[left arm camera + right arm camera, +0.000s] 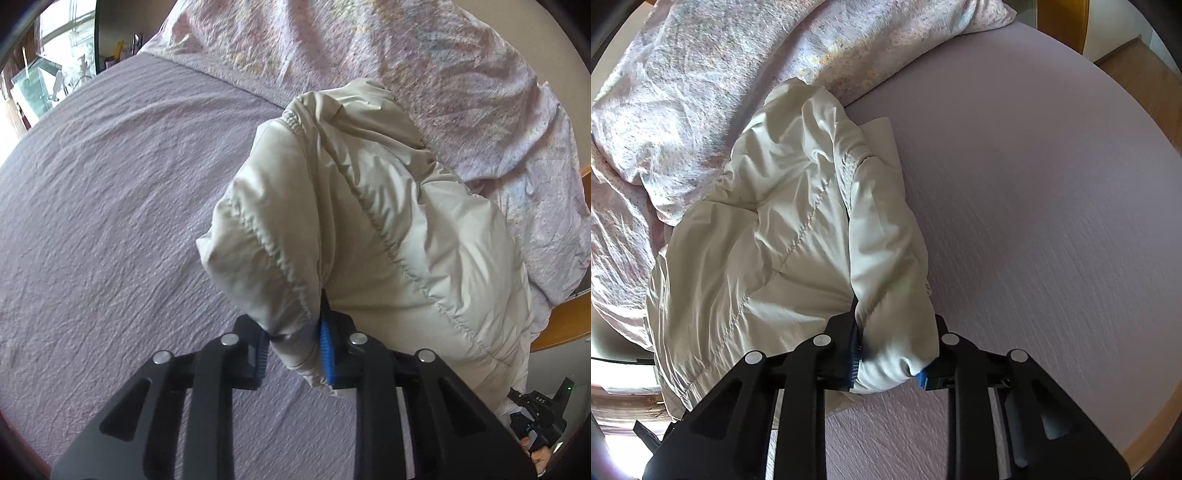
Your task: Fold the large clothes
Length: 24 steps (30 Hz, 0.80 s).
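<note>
Left tongs (295, 350) are clamped on a puffy fold of the pale jacket (369, 221), blue pads (327, 347) biting the fabric. The jacket lies bunched on the bed (110, 203), over the lilac sheet, its far end touching the crumpled floral duvet (406, 55) toward the head of the bed. Over to the right tongs (892, 360): closed too, pinching a sleeve-like roll of the same jacket (775, 221) near the bed's (1052, 221) edge, duvet (683, 92) heaped beside it at the left.

Jacket (369, 221) on bedsheet (110, 203), quilt (406, 55) behind, touching it.
</note>
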### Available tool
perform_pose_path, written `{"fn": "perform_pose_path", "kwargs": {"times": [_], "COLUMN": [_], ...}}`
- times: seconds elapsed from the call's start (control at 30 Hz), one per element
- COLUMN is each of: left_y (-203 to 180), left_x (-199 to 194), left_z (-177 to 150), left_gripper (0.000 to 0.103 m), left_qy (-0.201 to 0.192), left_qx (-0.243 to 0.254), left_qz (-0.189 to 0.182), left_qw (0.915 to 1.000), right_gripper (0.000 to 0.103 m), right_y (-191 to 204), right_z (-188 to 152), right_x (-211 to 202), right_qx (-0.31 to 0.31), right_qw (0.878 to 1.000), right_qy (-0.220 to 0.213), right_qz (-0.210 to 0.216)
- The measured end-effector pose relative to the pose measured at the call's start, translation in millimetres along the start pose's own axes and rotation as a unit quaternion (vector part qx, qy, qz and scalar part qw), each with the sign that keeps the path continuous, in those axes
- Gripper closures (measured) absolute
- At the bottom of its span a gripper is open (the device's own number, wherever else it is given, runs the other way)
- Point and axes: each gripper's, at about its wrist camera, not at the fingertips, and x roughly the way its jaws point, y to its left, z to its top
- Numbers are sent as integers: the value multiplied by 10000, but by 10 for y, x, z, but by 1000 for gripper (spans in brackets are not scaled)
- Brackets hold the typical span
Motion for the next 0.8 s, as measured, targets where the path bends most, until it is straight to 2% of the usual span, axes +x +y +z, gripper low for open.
{"fn": "perform_pose_path", "kwargs": {"times": [0.4,0.63,0.8], "left_y": [56,335,663], "left_x": [-182,-486,-707], "left_z": [-48,-246,-430], "left_gripper": [83,83,83], "left_qy": [-84,-174,-191], "left_qx": [109,294,202], "left_qz": [182,128,-13], "left_qw": [9997,9993,9996], "right_gripper": [82,82,82], "right_y": [30,-80,-247], "right_z": [-224,-558,-900], "right_x": [-169,-274,-324], "right_qx": [-179,-282,-240], "right_qw": [9997,9988,9972], "right_qy": [-78,11,167], "right_qz": [137,404,684]}}
